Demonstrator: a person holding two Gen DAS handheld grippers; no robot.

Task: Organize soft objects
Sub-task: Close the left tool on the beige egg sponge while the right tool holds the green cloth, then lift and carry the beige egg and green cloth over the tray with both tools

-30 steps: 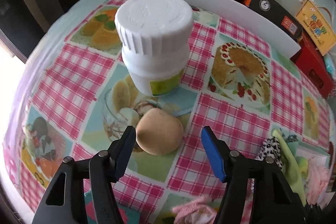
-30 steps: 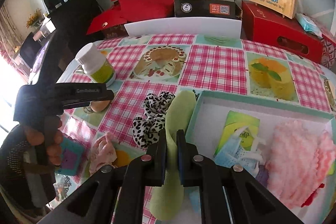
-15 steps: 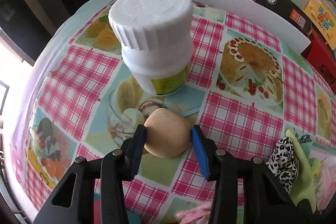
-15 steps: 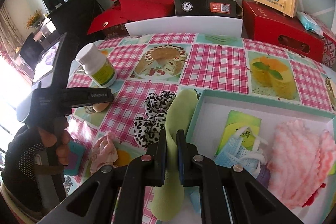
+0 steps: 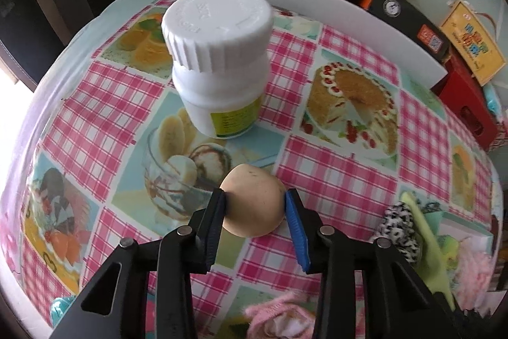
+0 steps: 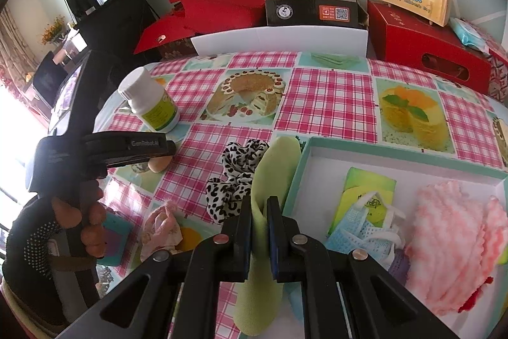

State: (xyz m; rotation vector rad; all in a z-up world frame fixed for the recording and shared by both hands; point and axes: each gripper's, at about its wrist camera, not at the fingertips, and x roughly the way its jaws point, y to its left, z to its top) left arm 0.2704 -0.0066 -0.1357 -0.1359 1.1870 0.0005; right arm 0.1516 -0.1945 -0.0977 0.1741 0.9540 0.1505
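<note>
A beige soft ball [image 5: 252,200] rests on the checked tablecloth just in front of a white pill bottle [image 5: 219,59]. My left gripper [image 5: 255,200] is closing on the ball, both pads pressing its sides. In the right wrist view the ball [image 6: 158,163] peeks out under the left gripper [image 6: 170,150], held by a gloved hand. My right gripper [image 6: 259,205] is shut on a long green foam pad [image 6: 276,167] lying beside the teal-rimmed white box [image 6: 381,150]. The box holds a pink fluffy cloth [image 6: 454,237], a blue mesh mask [image 6: 365,231] and a green packet [image 6: 365,189].
A leopard-print scrunchie [image 6: 235,180] and a small pink cloth [image 6: 162,224] lie left of the green pad. A teal and purple item [image 6: 116,237] sits near the table's front left. A white board [image 6: 279,38], red boxes [image 6: 425,40] and a black box [image 6: 311,11] line the far edge.
The left gripper's jaws have narrowed from wide apart around the beige ball to pressing on its sides. The right gripper and the green pad have not moved.
</note>
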